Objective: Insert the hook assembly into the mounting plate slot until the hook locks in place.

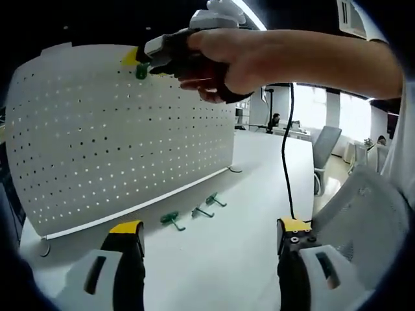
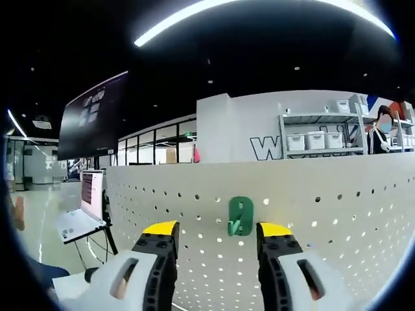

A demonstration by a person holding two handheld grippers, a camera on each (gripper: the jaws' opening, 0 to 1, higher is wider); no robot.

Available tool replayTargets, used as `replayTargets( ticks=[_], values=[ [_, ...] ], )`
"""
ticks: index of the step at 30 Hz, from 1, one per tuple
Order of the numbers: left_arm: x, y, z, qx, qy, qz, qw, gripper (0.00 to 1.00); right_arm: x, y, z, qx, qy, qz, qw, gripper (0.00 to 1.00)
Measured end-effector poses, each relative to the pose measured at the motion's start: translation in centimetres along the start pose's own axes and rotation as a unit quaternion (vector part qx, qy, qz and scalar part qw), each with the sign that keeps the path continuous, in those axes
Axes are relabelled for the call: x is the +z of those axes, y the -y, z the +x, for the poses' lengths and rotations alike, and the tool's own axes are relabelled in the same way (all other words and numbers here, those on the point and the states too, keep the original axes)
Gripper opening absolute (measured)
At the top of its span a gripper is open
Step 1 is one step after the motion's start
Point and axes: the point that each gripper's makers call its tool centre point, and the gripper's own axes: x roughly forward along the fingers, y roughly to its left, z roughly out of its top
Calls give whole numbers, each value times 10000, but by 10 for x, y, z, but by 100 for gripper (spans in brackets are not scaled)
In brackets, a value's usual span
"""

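A white pegboard mounting plate stands upright on the white table. Near its top edge a green hook sits against the holes. A hand holds my right gripper right at that hook. In the right gripper view the same green hook sits on the plate between the jaws of my right gripper, which are spread wide and clear of it on both sides. My left gripper hovers low over the table, open, with nothing between its jaws. Three more green hooks lie by the plate's foot.
A black cable hangs from the person's arm down to the table. An office chair stands past the table's far right edge. Behind the plate are a laptop on a stand and shelves with bins.
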Motion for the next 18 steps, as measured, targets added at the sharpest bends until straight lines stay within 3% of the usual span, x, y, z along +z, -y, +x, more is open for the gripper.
replayTargets(
  ticks=[8,12,14,18],
  values=[
    [-1,-2,0,16,-12,0,10000,87,0,1,-1,50,4,-62,10000,49],
    [-1,-3,0,29,2,-15,10000,87,2,1,-7,230,65,-58,9997,49],
    [-1,-4,-1,42,-3,-16,10000,87,0,1,-10,376,24,184,9991,50],
    [-1,-8,-1,83,11,-59,9999,87,-1,0,-19,555,66,23,9984,51]
  ],
)
